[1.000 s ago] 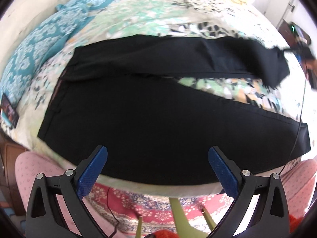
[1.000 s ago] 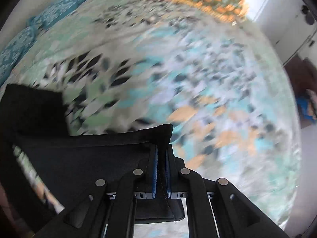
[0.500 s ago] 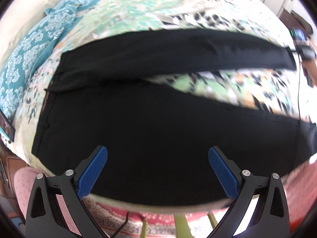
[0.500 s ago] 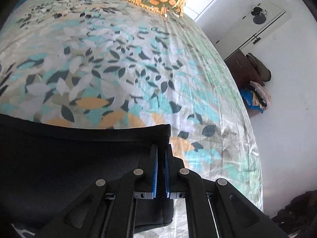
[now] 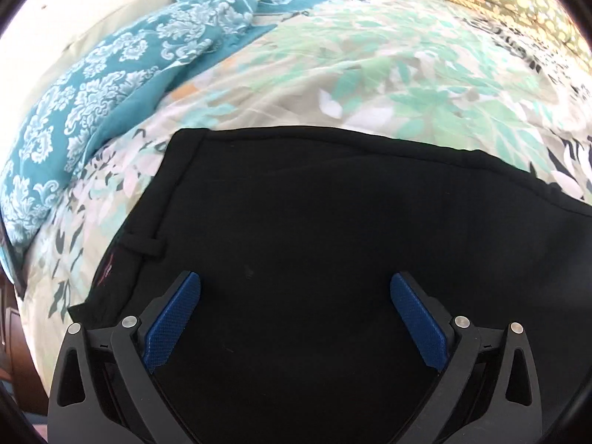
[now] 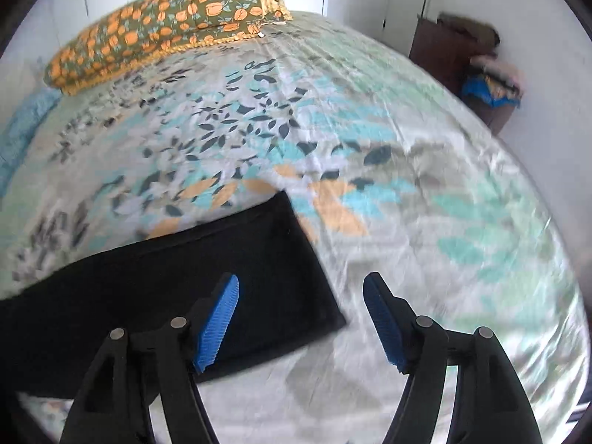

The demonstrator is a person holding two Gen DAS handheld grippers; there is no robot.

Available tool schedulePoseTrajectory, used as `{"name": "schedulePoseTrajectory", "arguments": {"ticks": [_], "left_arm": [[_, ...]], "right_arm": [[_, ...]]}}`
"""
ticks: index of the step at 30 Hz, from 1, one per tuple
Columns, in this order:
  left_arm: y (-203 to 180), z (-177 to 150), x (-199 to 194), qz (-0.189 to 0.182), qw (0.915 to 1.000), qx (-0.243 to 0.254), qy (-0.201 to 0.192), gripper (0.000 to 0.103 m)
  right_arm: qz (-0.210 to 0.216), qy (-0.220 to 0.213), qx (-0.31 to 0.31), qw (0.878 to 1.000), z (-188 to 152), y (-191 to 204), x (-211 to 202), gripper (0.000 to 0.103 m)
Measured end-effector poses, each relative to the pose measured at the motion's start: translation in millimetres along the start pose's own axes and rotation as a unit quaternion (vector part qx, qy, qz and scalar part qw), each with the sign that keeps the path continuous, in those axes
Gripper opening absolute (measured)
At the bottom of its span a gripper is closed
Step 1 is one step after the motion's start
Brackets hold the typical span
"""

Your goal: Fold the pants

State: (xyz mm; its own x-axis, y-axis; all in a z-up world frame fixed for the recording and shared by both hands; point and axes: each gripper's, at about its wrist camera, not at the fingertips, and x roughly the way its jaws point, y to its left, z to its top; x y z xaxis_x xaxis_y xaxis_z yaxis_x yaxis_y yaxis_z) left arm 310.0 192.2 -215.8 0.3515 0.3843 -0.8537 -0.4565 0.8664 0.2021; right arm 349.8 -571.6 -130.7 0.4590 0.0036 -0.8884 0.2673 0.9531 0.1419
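Wide apart, my left gripper (image 5: 295, 309) hangs over the waist end of the black pants (image 5: 333, 240), belt loop at ten o'clock (teal pillow (image 5: 92, 103) beyond). On the other side my right gripper (image 6: 300, 320) gapes too, holding nothing, hem at eleven o'clock on the leafy bedsheet (image 6: 425, 192).
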Motion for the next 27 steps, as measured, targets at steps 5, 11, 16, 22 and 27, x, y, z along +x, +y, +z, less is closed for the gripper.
{"name": "schedulePoseTrajectory", "arguments": {"ticks": [5,11,16,22,27], "left_arm": [[7,-3,-19,0.015,0.9998,0.006,0.015,0.102],[18,-47,-78,-0.04,0.9988,0.028,0.0,0.102],[32,-98,-112,-0.077,0.9964,0.034,0.011,0.102],[16,-147,-122,-0.105,0.9927,0.052,0.029,0.102],[-9,-159,-107,-0.102,0.9888,0.106,0.025,0.103]], "right_arm": [[0.166,0.158,0.124,0.965,-114,-45,-41,0.074],[0.024,0.17,0.173,0.97,-180,-107,-39,0.059],[-0.062,0.085,0.166,0.981,-170,-87,-82,0.068],[0.082,0.049,0.103,0.99,-207,27,-108,0.076],[0.094,0.021,0.054,0.994,-265,108,-86,0.076]]}}
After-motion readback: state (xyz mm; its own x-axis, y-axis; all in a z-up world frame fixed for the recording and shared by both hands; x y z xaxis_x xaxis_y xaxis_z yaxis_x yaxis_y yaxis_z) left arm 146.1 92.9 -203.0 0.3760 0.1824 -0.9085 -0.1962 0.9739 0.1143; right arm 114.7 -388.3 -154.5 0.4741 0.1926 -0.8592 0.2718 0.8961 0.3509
